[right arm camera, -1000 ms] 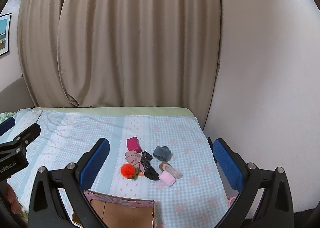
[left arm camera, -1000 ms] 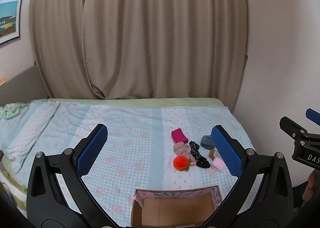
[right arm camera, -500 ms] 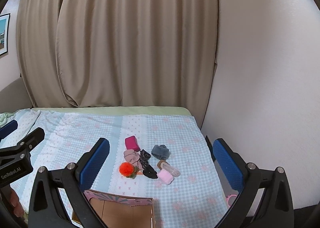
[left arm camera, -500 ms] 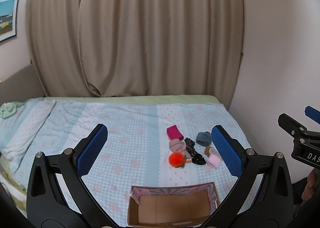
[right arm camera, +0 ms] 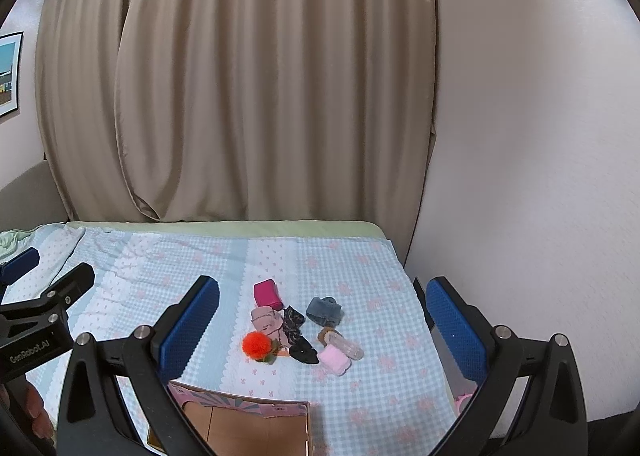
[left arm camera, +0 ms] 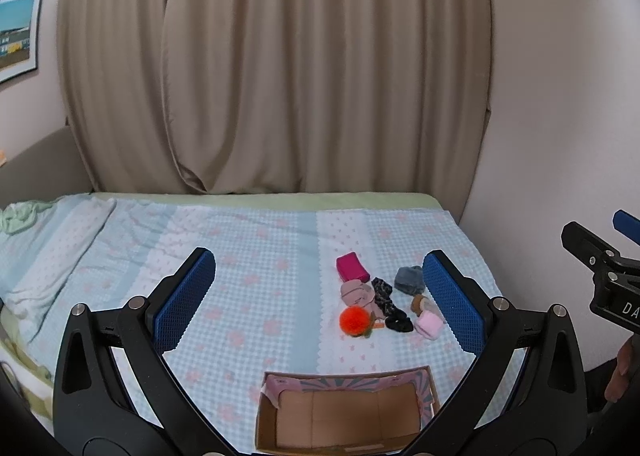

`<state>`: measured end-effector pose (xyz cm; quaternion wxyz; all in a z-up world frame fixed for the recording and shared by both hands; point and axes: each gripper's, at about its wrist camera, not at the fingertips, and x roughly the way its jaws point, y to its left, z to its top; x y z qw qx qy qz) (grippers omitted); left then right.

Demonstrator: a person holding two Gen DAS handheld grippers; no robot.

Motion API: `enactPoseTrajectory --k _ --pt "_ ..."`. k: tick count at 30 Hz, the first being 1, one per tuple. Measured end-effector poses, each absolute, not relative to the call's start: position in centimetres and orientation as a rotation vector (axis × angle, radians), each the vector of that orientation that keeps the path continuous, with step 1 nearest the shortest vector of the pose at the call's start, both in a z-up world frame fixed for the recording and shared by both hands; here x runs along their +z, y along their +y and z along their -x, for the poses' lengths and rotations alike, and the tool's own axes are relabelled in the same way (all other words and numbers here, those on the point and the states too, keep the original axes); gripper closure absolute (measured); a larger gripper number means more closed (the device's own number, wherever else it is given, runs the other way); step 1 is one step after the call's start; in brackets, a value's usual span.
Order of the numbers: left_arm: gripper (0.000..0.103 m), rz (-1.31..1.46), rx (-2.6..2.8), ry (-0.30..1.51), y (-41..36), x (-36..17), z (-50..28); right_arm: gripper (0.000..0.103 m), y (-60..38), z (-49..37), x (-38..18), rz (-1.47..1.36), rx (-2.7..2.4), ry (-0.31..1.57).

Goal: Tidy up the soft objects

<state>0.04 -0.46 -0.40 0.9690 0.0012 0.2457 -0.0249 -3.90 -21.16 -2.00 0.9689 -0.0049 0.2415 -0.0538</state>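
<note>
A cluster of small soft items lies on the checked bedspread: a magenta pouch (left arm camera: 351, 266), a fuzzy orange ball (left arm camera: 353, 320), a grey-blue bundle (left arm camera: 409, 280), a light pink roll (left arm camera: 429, 326), a dusty pink piece (left arm camera: 356, 293) and black scrunchies (left arm camera: 399, 322). The same cluster shows in the right wrist view, with the orange ball (right arm camera: 256, 344) and pouch (right arm camera: 267, 293). An open cardboard box (left arm camera: 344, 414) sits nearer, empty. My left gripper (left arm camera: 320, 300) is open and held above the bed. My right gripper (right arm camera: 320, 320) is open and empty too.
A beige curtain (left arm camera: 280, 75) hangs behind the bed. A white wall (right arm camera: 540, 175) borders the bed's right edge. A crumpled green cloth (left arm camera: 20, 215) lies at the far left. A framed picture (left arm camera: 18, 33) hangs on the left wall.
Both views have shifted slightly, so the cluster and box sit a little differently in frame. Both grippers stay open and nothing on the bed has moved.
</note>
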Motion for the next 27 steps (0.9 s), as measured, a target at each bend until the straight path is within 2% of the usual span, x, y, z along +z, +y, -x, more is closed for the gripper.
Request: enactPoseTrajectory --k 27 --pt "0.0 0.006 -0.062 0.487 -0.66 -0.75 -0.55 0.0 -21.41 4.28 -2.44 0.001 -0.108 0.471"
